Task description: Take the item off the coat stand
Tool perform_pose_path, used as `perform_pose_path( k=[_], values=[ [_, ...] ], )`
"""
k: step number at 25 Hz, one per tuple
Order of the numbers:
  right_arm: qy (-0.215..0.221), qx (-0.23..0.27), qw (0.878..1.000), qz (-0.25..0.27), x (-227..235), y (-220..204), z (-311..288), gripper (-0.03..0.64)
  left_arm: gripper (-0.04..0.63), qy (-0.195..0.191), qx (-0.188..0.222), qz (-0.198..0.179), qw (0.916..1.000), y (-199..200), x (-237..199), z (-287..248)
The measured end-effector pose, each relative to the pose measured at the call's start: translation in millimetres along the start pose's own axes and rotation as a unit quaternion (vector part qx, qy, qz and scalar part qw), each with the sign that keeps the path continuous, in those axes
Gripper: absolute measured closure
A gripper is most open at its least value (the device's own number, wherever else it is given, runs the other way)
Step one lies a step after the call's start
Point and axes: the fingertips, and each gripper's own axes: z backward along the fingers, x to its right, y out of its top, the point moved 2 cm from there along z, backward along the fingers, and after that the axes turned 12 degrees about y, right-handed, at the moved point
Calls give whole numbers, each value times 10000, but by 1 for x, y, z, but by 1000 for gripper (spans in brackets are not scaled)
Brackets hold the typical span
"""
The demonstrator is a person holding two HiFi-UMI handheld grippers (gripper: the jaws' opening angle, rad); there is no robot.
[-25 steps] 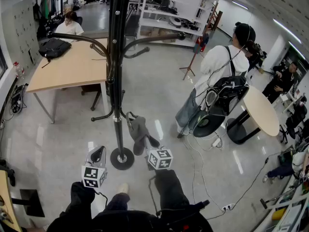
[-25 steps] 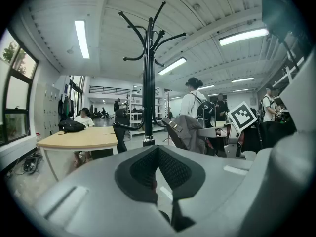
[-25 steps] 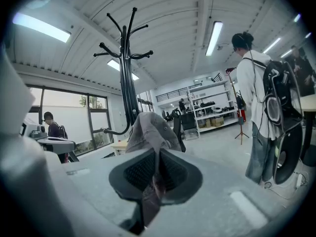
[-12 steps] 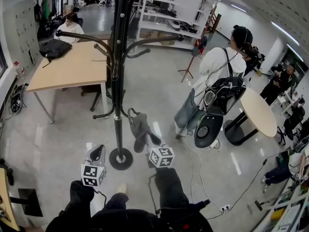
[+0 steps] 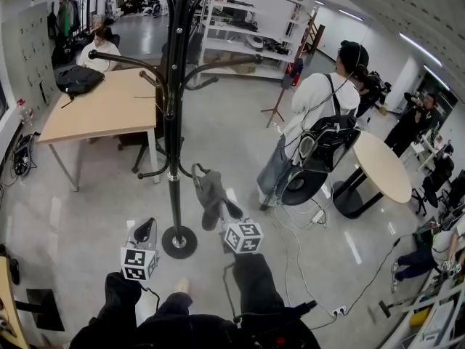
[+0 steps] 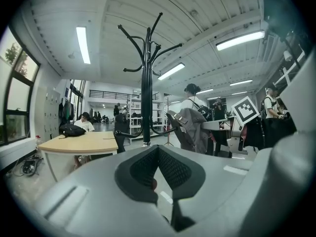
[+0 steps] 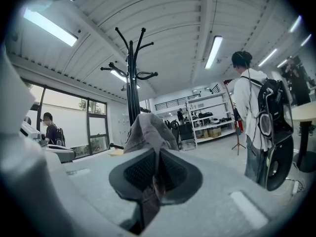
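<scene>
Got the grey garment pinched tight in the right gripper, dangling just right of the coat stand pole over the floor. Holding the left gripper closed on nothing, near the stand's base.

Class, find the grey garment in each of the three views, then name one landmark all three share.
Head view: grey garment lower centre, just right of the black coat stand.
Left gripper view: grey garment right of centre, beyond the jaws.
Right gripper view: grey garment at centre, pinched between the jaws.
Shared landmark: the black coat stand.
</scene>
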Motion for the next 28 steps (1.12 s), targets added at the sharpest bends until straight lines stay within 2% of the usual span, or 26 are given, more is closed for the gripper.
perform_pose_path(
  k=[14,28],
  values=[
    [-138,189,9997,93,-10,12,47,598,592,-95,110,-59,9999,11,18,23],
    [-80,379,9992,127,-36,21,91,598,592,-103,276,-35,9996,27,34,50]
  ],
)
